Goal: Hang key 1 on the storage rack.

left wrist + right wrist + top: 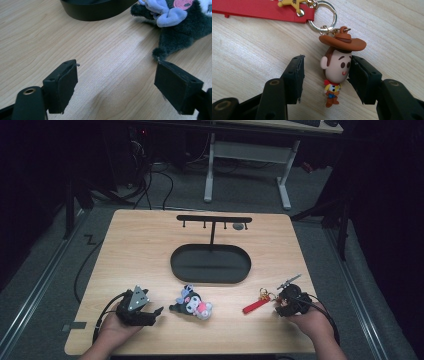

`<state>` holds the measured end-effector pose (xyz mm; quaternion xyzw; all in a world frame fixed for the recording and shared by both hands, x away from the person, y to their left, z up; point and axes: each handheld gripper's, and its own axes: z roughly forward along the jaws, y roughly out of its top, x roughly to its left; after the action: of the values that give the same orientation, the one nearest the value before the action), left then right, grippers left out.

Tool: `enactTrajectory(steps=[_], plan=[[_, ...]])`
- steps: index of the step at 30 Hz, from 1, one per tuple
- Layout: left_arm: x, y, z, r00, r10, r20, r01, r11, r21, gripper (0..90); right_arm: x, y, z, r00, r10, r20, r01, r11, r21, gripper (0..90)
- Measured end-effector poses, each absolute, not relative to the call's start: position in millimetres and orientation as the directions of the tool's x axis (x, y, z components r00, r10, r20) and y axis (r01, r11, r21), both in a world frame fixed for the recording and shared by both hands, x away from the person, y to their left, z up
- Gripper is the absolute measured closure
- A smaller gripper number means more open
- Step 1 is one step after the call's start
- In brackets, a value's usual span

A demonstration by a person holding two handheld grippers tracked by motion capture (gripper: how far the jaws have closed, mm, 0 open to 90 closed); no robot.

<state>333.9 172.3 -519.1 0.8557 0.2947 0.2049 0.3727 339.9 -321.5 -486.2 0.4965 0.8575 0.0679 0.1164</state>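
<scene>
Lying flat on the wooden table (150, 245) near its right front edge, the cowboy keychain figure (337, 72) sits between the spread jaws of the right gripper (325, 75); one pad looks to touch the side of its face, the other stands clear, so nothing is clamped yet. It looks small, light and hard, probably smooth vinyl, so the rounded head may slip; squeezing across the head under the hat brim seems the surest hold. Its ring (323, 17) and red strap (262, 10) will dangle and swing. The left gripper (116, 82), also open, rests just left of a soft plush toy (192, 304), which would compress easily. Farther off stand the black tray (210, 264) and hook rack (214, 219)
</scene>
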Motion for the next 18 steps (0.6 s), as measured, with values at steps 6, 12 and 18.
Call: enactTrajectory(steps=[6, 12, 18], plan=[[333, 172, -519, 0.744, 0.655, 0.132, 0.35, -0.55, 0.758, 19.2, 343, -321, -490, -0.474, 0.875, -0.096, 0.843, 0.483, 0.237, 56.6], [333, 172, -518, 0.743, 0.657, 0.131, 0.35, -0.547, 0.761, 19.2, 349, -320, -489, -0.459, 0.885, -0.076, 0.857, 0.464, 0.223, 65.2], [333, 173, -517, 0.743, 0.656, 0.132, 0.346, -0.545, 0.764, 19.2, 353, -316, -488, -0.435, 0.897, -0.075, 0.878, 0.441, 0.188, 65.7]])
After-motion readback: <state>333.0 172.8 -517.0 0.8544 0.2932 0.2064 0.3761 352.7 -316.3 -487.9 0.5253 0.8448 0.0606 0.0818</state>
